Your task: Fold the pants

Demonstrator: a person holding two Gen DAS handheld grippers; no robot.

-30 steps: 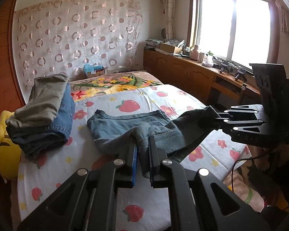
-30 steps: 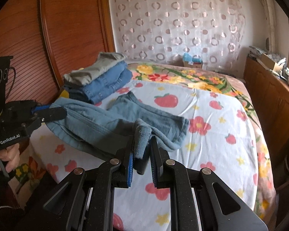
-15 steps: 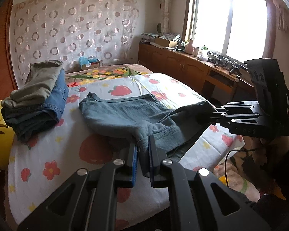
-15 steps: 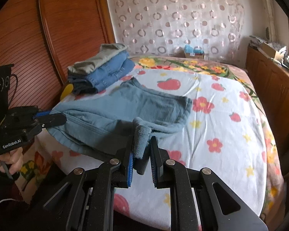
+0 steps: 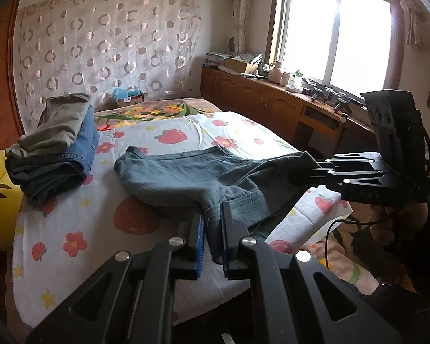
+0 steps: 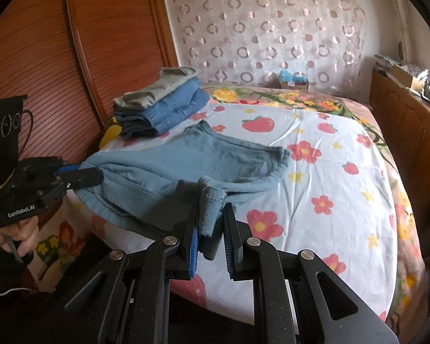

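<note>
A pair of blue-grey pants (image 5: 186,177) (image 6: 186,157) lies spread on the strawberry-print bed sheet (image 5: 86,229) (image 6: 315,200), with its near edge lifted off the bed. My left gripper (image 5: 212,220) is shut on a bunched corner of that edge. In the left wrist view my right gripper (image 5: 315,172) pinches the other corner, out past the side of the bed. In the right wrist view the right gripper (image 6: 210,215) is shut on a ribbed fold of the pants. There the left gripper (image 6: 94,176) grips the far corner at the left.
A stack of folded trousers (image 5: 57,149) (image 6: 163,106) sits by the wooden headboard (image 6: 43,57). A yellow pillow (image 5: 0,195) lies beside it. Wooden cabinets (image 5: 258,100) run under the window. A small box (image 5: 129,97) stands at the far end. A hand (image 6: 14,232) holds the left gripper.
Both grippers have drawn back toward the near edge of the bed, still holding the pants. The pants have slid with them and lie flatter and more stretched out.
</note>
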